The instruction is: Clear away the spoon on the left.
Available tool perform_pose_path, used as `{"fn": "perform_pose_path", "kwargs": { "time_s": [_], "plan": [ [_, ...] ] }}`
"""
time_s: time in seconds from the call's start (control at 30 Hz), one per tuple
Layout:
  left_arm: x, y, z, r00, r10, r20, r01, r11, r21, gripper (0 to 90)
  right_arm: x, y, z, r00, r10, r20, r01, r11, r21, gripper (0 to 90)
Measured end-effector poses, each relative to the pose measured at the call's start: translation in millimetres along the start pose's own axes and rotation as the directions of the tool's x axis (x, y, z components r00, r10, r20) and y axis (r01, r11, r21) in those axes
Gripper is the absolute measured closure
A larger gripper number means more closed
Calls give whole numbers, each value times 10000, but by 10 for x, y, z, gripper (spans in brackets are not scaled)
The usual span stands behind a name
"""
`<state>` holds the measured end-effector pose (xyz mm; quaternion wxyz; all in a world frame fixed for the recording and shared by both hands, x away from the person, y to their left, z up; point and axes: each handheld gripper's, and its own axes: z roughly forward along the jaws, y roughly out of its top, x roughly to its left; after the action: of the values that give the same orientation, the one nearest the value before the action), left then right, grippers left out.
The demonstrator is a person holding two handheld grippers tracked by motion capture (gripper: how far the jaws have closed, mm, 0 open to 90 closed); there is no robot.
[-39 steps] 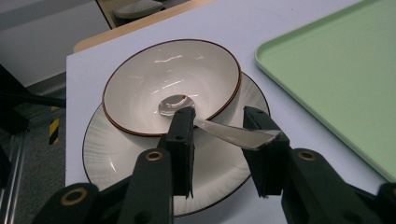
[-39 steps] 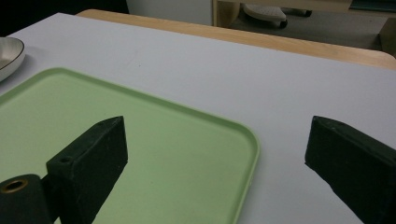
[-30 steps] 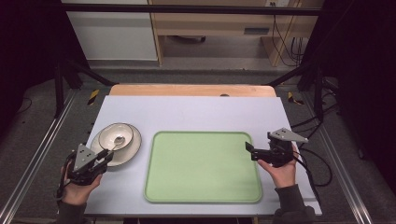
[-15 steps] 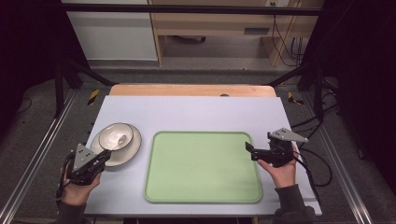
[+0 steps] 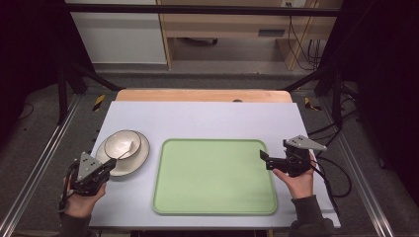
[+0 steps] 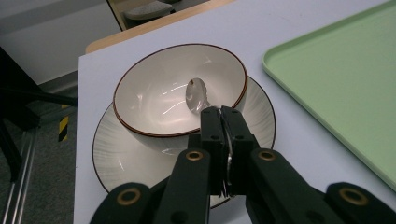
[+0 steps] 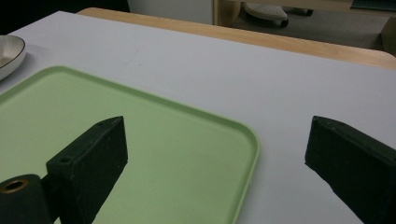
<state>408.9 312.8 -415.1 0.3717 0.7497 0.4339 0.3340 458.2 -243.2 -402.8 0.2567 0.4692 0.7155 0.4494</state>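
A white bowl point(image 6: 154, 98) with a dark rim stands on a ribbed white plate point(image 6: 112, 149) at the table's left. A metal spoon point(image 6: 196, 95) lies with its head inside the bowl and its handle over the rim. My left gripper point(image 6: 219, 112) is shut on that handle, just in front of the bowl. In the high view the left gripper point(image 5: 111, 162) sits at the plate's point(image 5: 141, 157) near-left side, below the bowl point(image 5: 122, 143). My right gripper point(image 5: 263, 158) is open and holds nothing, at the right edge of the green tray point(image 5: 215, 175).
The green tray point(image 7: 140, 140) lies bare in the middle of the table; its near right corner sits between my right gripper's point(image 7: 219, 140) spread jaws. A wooden strip point(image 5: 202, 95) borders the table's far edge. Cables trail off to the right.
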Motion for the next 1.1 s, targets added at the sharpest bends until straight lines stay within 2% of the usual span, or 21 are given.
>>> {"fn": "perform_pose_path", "kwargs": {
  "time_s": [0.5, 0.73, 1.0, 1.1],
  "plan": [
    [-29, 40, -35, 9999, 111, -53, -112, 9999, -70, 887, -6, 7, -14, 10000, 16, 3, -16, 10000, 23, 60],
    [-22, 53, -68, 9999, 49, -101, -51, 9998, -213, 887, -3, 11, -17, 10000, 0, 3, 0, 10000, 20, 60],
    [-33, 84, -115, 9996, 202, -186, -209, 9989, -409, 887, -7, 13, -19, 10000, -28, -18, 28, 10000, -12, 60],
    [-23, 93, -141, 9999, 38, -153, -47, 9984, -567, 887, -7, 14, -22, 10000, -60, -3, 60, 10000, -24, 59]
  ]
}}
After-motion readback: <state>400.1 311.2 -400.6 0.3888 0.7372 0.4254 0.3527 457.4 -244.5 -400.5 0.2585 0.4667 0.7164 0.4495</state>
